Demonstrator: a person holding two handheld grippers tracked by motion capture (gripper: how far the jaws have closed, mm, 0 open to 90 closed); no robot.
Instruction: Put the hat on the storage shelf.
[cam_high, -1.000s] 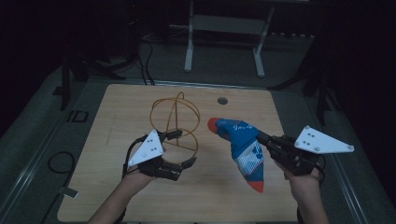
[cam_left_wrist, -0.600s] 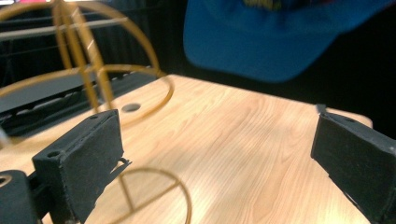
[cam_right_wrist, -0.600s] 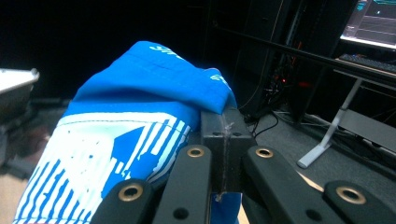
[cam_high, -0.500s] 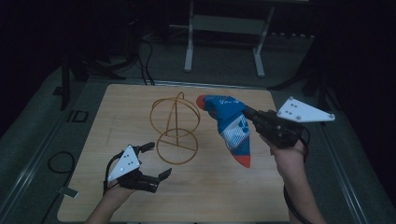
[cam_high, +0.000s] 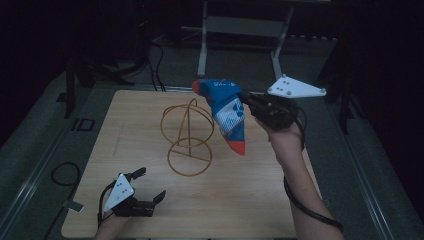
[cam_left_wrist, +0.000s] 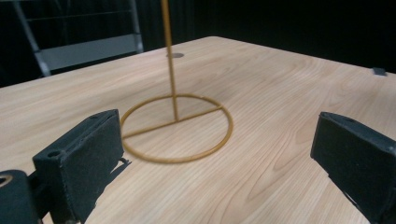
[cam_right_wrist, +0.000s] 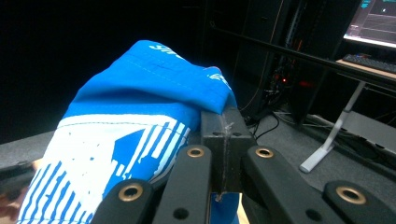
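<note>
Sock (cam_high: 227, 112), blue-white, print unreadable, clamped in right tongs (cam_high: 248, 102); left tongs (cam_high: 150, 187) spread wide, empty.

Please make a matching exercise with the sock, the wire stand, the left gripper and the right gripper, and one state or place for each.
Things:
1. sock
2. wire stand
3. left gripper
4. right gripper

States:
A. open, near the table's front edge
B. stands on the table
C. hangs in the air
D. shut on cloth

Pairs: 1-C, 2-B, 3-A, 4-D
</note>
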